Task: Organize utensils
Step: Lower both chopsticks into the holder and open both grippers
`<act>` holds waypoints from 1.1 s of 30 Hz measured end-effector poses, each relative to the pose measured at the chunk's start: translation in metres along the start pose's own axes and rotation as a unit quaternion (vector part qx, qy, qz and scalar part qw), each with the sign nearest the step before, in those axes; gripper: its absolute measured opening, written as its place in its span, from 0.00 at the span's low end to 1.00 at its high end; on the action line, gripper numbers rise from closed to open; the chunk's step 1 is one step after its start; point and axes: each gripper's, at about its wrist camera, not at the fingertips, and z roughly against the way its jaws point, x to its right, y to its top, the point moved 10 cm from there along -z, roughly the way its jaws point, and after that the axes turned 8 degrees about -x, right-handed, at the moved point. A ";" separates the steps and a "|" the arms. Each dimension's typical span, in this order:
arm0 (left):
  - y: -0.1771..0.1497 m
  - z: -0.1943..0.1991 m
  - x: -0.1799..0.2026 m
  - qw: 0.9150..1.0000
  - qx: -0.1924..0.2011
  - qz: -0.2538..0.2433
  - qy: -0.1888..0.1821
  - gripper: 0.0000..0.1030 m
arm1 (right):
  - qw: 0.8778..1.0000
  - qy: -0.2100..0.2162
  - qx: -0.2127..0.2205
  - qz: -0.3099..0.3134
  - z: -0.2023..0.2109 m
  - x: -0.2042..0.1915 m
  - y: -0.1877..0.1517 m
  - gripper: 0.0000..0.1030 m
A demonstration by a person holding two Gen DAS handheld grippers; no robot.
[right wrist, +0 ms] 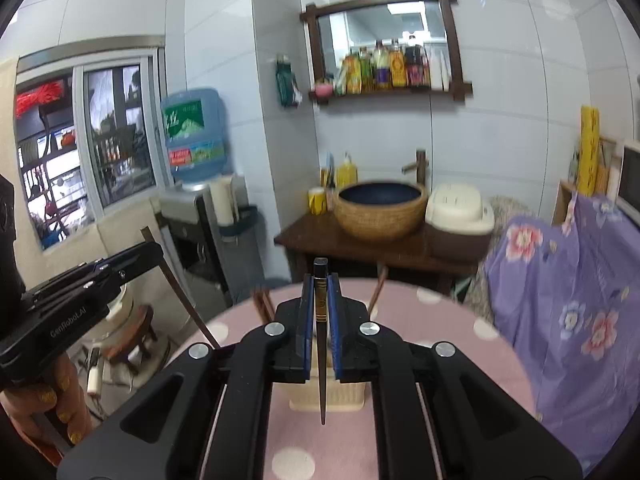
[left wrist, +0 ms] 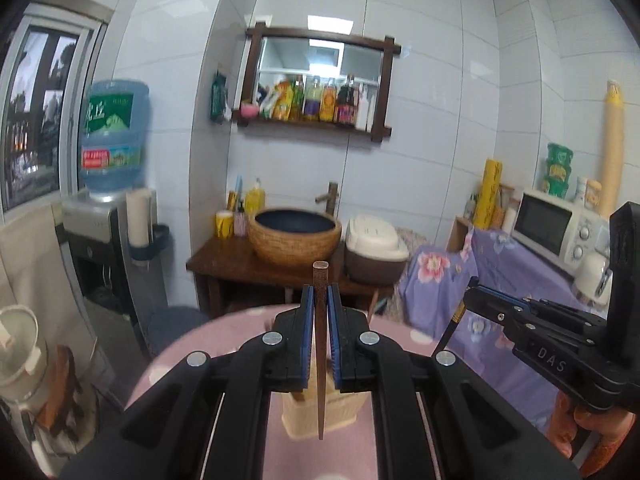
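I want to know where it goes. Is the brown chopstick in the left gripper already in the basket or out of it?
Out. The left gripper holds the brown chopstick pinched upright, its tip hanging above the cream basket.

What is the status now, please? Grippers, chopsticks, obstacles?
Left gripper shut on brown chopstick. Right gripper shut on black chopstick. Beige basket below, nothing blocking.

Large pale glossy wall tiles (left wrist: 432, 152) cover the room ahead of the tongs. High on them hangs a dark wood-framed mirror (left wrist: 320, 60) with a shelf of bottles. Below it, a dark wooden washstand (left wrist: 228, 264) carries a woven-look basin bowl (left wrist: 294, 236). Left stands a water dispenser with a blue bottle (left wrist: 114, 140) beside an aluminium-framed window (right wrist: 80, 144). Right, a white microwave (left wrist: 556, 228) sits above purple floral cloth (left wrist: 500, 280).
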 end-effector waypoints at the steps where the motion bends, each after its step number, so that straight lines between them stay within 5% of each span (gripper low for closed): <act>1: 0.012 -0.002 0.001 1.000 0.008 0.000 0.005 0.08 | 1.000 -0.006 0.009 0.003 0.000 0.000 0.013 0.07; 7: 0.036 -0.044 0.002 0.999 0.024 0.000 0.030 0.08 | 0.999 -0.018 0.027 -0.003 -0.034 0.010 0.047 0.08; 20: -0.084 -0.157 -0.023 0.994 -0.104 0.027 0.034 0.08 | 0.997 -0.027 -0.063 -0.040 -0.141 0.043 -0.052 0.08; 27: -0.088 -0.154 -0.022 0.993 -0.113 0.026 0.014 0.09 | 0.997 -0.047 -0.045 -0.040 -0.140 0.048 -0.059 0.09; 28: -0.087 -0.148 -0.021 0.994 -0.108 0.022 0.014 0.11 | 0.997 -0.049 -0.037 -0.041 -0.135 0.048 -0.058 0.15; 29: -0.084 -0.137 -0.020 0.995 -0.096 0.015 0.016 0.20 | 0.997 -0.050 -0.026 -0.044 -0.126 0.048 -0.058 0.24; 31: -0.083 -0.116 -0.019 0.997 -0.074 0.011 0.017 0.50 | 0.997 -0.056 0.000 -0.052 -0.103 0.049 -0.060 0.63; 33: -0.086 -0.090 -0.023 0.999 -0.047 0.014 0.016 0.70 | 0.996 -0.074 0.022 -0.037 -0.076 0.045 -0.074 0.63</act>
